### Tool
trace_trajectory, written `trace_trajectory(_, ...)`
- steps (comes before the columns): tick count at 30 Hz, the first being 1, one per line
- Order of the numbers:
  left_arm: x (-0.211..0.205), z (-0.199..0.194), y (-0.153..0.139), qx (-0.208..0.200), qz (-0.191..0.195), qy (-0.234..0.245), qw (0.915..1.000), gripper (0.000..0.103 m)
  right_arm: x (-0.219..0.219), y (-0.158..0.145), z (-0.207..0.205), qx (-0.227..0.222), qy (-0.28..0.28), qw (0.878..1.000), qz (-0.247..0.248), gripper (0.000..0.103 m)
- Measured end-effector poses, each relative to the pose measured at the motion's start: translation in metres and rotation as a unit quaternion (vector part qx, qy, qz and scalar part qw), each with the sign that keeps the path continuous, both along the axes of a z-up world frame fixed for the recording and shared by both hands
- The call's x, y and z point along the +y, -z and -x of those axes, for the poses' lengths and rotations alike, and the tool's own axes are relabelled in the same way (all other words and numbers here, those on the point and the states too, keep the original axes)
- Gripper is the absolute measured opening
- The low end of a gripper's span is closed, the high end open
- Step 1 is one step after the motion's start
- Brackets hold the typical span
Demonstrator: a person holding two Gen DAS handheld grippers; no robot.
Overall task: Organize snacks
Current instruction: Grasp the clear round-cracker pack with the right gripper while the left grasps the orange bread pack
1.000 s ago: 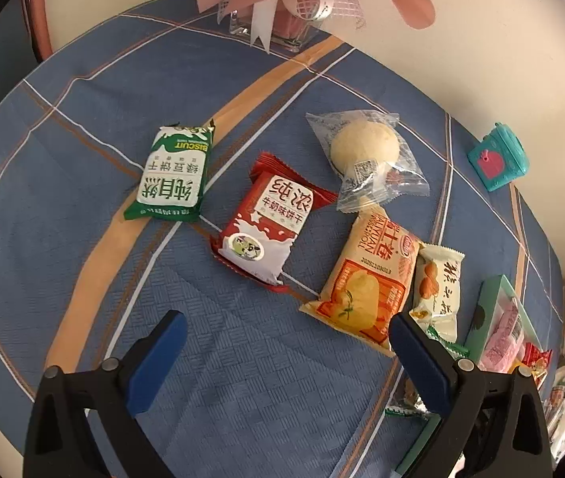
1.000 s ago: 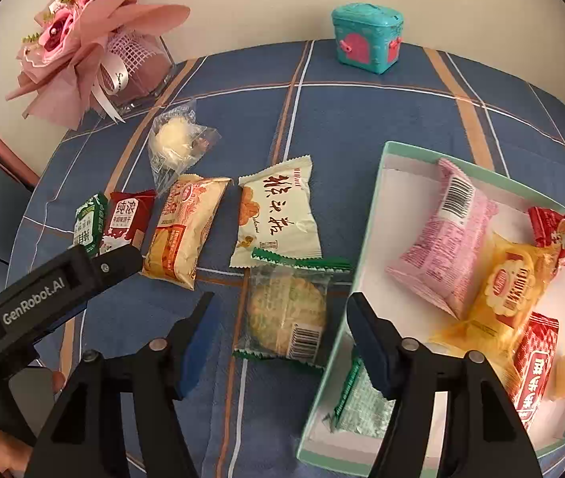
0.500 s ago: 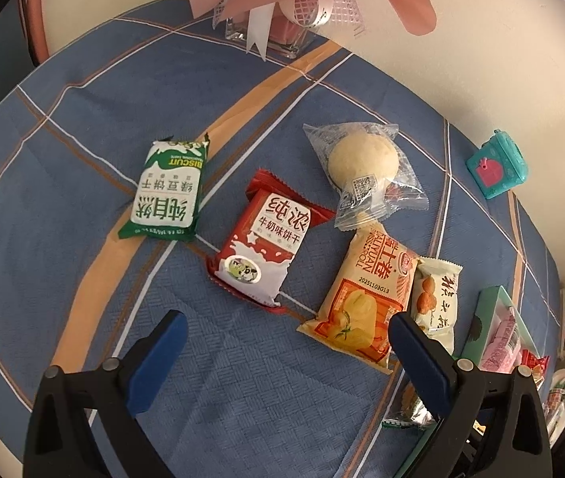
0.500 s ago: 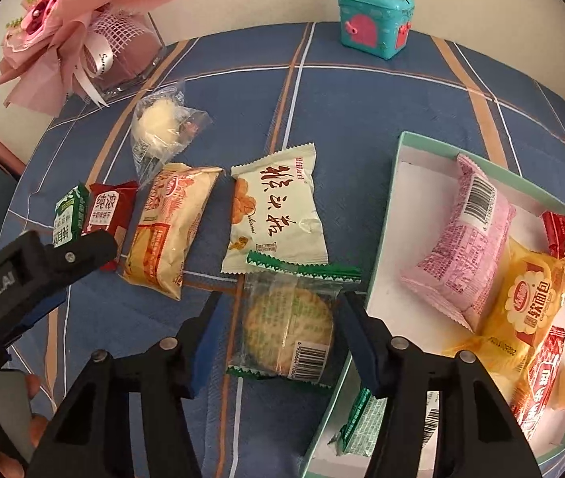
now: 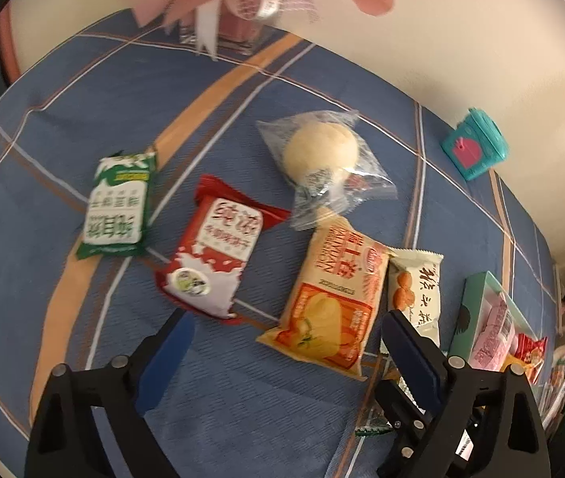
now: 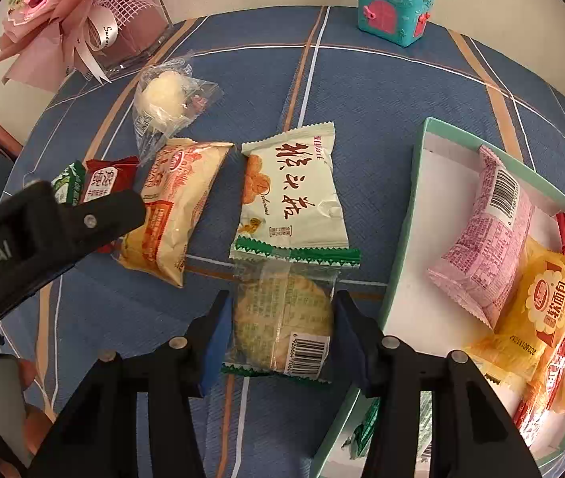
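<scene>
Our right claw (image 6: 280, 318) has just been closing, and now its two blue pads (image 6: 214, 342) sit at the left and right sides of the clear cookie packet (image 6: 282, 314), though we cannot tell if they squeeze it yet. That packet lies flat on the blue bench (image 6: 382, 91), just left of the green box (image 6: 405, 239) that holds pink, yellow and red snacks. Our left claw (image 5: 286, 354) has just been closing a little but is open and empty, above the near end of the orange packet (image 5: 330, 290), with the red packet (image 5: 214, 255) to its left.
</scene>
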State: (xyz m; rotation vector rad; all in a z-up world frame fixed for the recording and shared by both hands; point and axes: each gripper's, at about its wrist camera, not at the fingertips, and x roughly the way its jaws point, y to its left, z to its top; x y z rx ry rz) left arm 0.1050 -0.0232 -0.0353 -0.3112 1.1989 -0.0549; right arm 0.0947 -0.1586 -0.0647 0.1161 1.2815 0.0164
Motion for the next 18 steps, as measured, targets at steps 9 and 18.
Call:
trace_trajectory(9,-0.02,-0.014,0.005,-0.007,-0.015,0.03,0.9994,0.09,-0.005,0.001,-0.007,-0.006,0.005,1.0,-0.004,0.052)
trace_trajectory(18,-0.029,-0.022,0.007,-0.016,-0.023,0.053,0.9982,0.073,-0.01,0.001,-0.009,-0.008,0.007,1.0,-0.01,0.052)
